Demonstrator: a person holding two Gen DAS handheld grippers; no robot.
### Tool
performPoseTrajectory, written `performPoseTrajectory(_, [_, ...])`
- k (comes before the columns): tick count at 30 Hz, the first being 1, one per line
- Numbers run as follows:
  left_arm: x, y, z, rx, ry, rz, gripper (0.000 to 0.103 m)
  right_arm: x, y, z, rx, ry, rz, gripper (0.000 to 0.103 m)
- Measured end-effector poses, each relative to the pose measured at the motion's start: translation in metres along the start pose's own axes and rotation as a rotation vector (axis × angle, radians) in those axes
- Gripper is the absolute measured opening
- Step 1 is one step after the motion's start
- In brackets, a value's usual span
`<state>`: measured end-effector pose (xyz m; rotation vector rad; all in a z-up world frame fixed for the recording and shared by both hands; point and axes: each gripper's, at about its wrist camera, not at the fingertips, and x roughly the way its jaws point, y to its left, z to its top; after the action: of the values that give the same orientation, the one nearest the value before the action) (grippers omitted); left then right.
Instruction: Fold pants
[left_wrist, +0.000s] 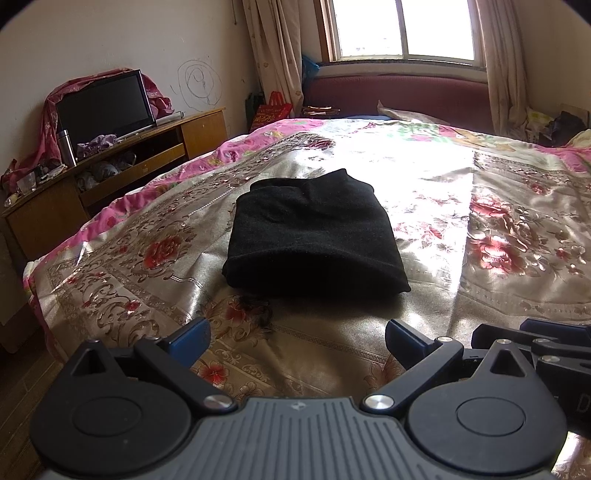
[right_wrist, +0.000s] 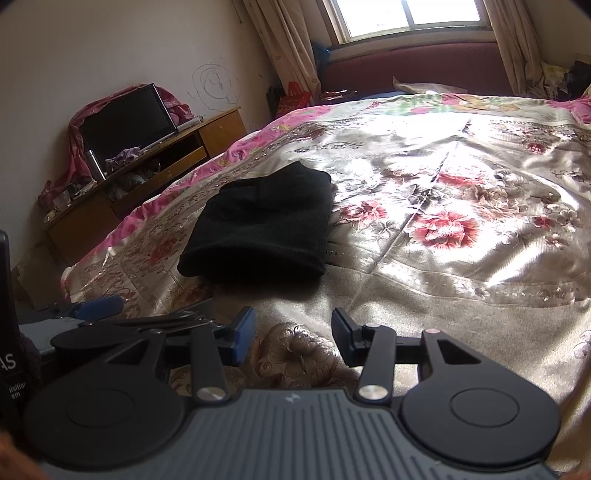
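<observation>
Sunlight from the window (left_wrist: 402, 29) glared off the floral bedspread (left_wrist: 480, 192). Black pants (left_wrist: 314, 232) lay folded in a compact bundle nearer the bed's left edge, well apart from both tongs. Left tongs (left_wrist: 297, 345) and right tongs (right_wrist: 293, 338) hung released, grasping nothing. Only the right view showed the left tongs' blue pad (right_wrist: 99, 306) alongside.

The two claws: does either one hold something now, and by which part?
Nothing is held. The left claw and the right claw are both open and empty, short of the folded black pants on the bedspread.
</observation>
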<state>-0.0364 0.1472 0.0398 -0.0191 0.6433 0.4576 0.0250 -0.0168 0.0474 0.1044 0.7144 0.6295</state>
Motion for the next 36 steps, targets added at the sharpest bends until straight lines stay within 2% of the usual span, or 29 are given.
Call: performPoseTrajectory(36, [-0.0015,-0.0001,0.0000,0.010,-0.012,0.006,0.103,-0.0003,0.0009,-0.0024,0.009,-0.001,0.000,0.047])
